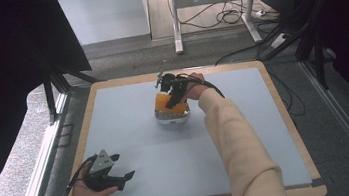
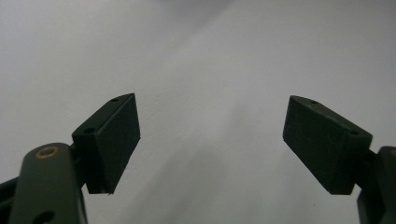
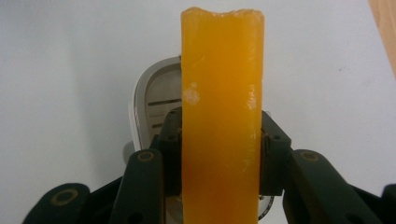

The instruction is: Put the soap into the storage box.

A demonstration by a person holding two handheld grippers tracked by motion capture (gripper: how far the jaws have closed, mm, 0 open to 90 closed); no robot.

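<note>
An orange soap bar (image 3: 222,116) stands upright between the two black jaws of my right gripper (image 3: 220,154), which is shut on it. Seen from above, that gripper (image 1: 176,97) holds the soap bar (image 1: 164,101) just over a white and chrome soap dish (image 1: 172,114) in the middle of the far half of the table. The dish (image 3: 156,100) shows behind the bar, with slots in its floor. My left gripper (image 1: 121,171) rests near the table's front left corner, jaws wide apart with nothing between them (image 2: 212,144).
A grey mat (image 1: 131,133) covers the wooden table (image 1: 294,128). Beyond the far edge lie a desk frame (image 1: 212,8) and loose cables (image 1: 225,17) on the floor. Dark panels stand at both sides.
</note>
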